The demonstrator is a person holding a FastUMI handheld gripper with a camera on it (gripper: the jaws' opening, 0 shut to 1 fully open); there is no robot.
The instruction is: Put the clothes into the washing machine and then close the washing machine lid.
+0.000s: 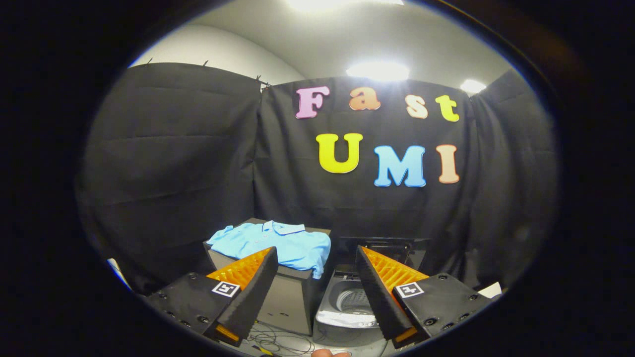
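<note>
**Claw held open, well short of the shirt and the open washer**

The claw (317, 258) hangs with its two fingers spread wide apart and nothing between them, touching nothing.

Beyond the left finger lies a light blue short-sleeved polo shirt (278, 243), spread flat on top of a dark box-shaped stand (292, 297). Its collar sits at the far edge of the stand, toward the black cloth wall (188, 173), and its body runs toward the claw, so its long axis lies roughly along the line of the fingers, slightly slanted. One sleeve reaches out to the left; the right part of the shirt droops over the stand's right front corner.

Just right of the stand, ahead in the gap between the fingers and partly behind the right finger, stands a small grey top-loading washing machine (342, 310). Its dark lid (382, 245) is raised upright at the back, and the pale ribbed drum (353, 301) shows through the opening.

Loose dark cables (278, 342) lie on the pale floor below the stand, near the claw.
</note>
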